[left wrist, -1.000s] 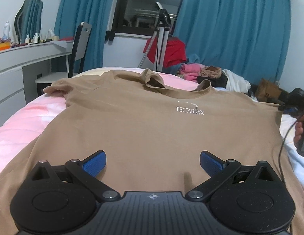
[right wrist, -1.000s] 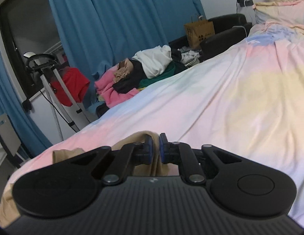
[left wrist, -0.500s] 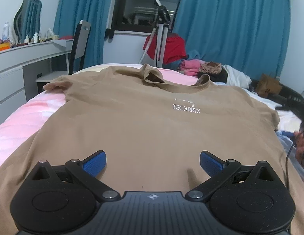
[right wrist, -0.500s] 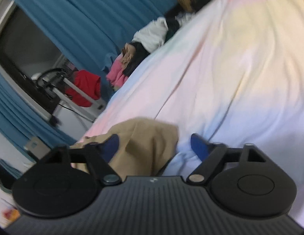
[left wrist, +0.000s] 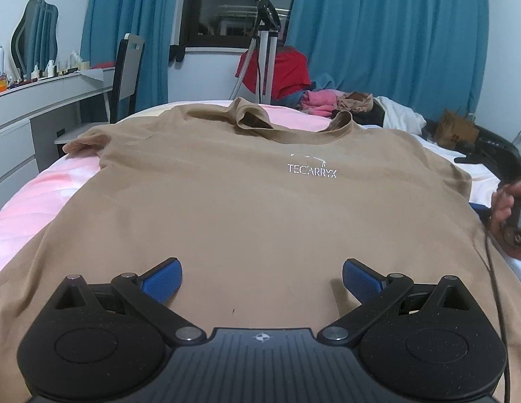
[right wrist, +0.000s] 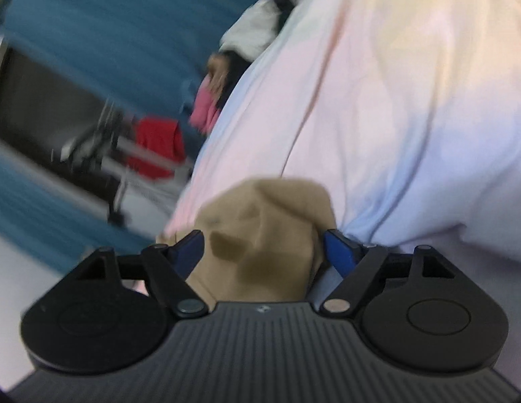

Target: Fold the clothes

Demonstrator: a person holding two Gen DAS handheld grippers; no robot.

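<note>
A tan T-shirt [left wrist: 247, 208] with white lettering lies spread flat on the bed, collar away from me. My left gripper [left wrist: 262, 277] is open and empty, low over the shirt's lower part. My right gripper [right wrist: 263, 250] is open, with the shirt's right sleeve [right wrist: 263, 221] lying loose between its blue pads [right wrist: 337, 252]. The right wrist view is tilted and blurred. The hand holding the right gripper [left wrist: 505, 208] shows at the right edge of the left wrist view, beside the shirt's right side.
The pastel bedsheet [right wrist: 394, 100] stretches past the sleeve. A pile of clothes [left wrist: 341, 105] lies at the far end of the bed, with a garment steamer stand [left wrist: 265, 47] and red cloth behind. A white desk [left wrist: 35, 100] and chair [left wrist: 126, 77] stand left.
My right gripper was shut on the sleeve a second ago; it has opened, let the sleeve go, and tilted. The left gripper has barely moved and stays open.
</note>
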